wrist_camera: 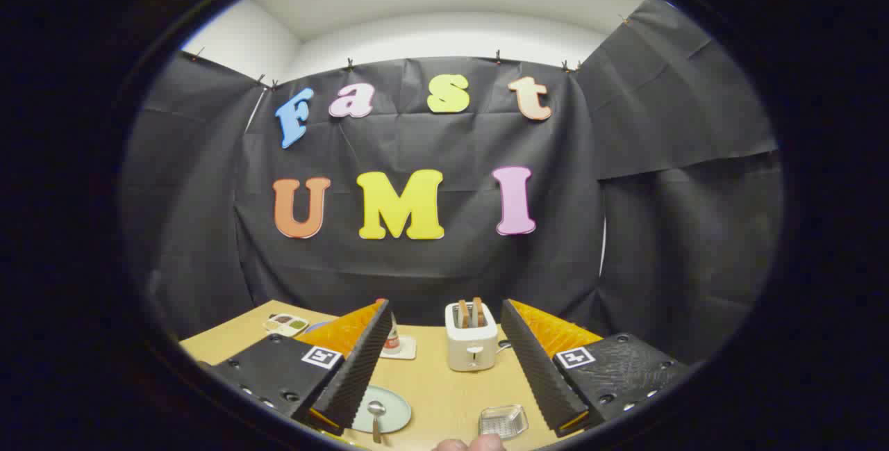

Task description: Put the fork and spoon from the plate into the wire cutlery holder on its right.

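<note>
Evidently gripper is held wide & empty above the wooden table, prob. lining up: metal spoon lies on pale green round plate, clear wire cutlery holder just right; fork hidden, maybe.

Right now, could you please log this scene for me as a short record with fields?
gripper: open, fingers spread above the table, holding nothing
plate: pale round plate beside the left finger
spoon: lying on the plate
fork: cannot tell
cutlery holder: wire basket right of the plate, near the right finger
toaster: white, beyond the fingers, two slices in its slots
table: wooden top
other: small bottle on a coaster; small palette-like tray far left; fingertips of a hand at the near edge
</note>
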Demonstrator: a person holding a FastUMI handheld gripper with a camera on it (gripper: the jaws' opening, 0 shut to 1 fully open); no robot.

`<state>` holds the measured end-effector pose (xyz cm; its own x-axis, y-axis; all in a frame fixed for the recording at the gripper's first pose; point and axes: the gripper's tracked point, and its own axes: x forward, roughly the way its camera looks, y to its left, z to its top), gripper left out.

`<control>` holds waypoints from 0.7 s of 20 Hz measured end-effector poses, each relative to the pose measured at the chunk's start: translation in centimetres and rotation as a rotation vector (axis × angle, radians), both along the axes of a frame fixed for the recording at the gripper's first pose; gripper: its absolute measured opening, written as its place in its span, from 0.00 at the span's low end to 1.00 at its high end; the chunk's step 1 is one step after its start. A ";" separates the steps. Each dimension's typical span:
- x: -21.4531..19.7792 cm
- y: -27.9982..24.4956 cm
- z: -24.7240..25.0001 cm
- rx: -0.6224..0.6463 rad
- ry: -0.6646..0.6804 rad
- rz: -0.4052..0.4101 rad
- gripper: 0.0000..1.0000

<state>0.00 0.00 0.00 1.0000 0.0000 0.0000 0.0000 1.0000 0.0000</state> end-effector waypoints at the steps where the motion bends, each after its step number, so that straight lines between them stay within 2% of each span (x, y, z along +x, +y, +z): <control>1: 0.0 -0.1 0.1 -0.002 -0.003 0.000 0.96; 14: 0.2 0.2 1.0 -0.018 0.000 0.013 0.96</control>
<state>0.24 0.22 0.97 0.9999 0.0127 -0.0006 -0.0127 0.9998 -0.0177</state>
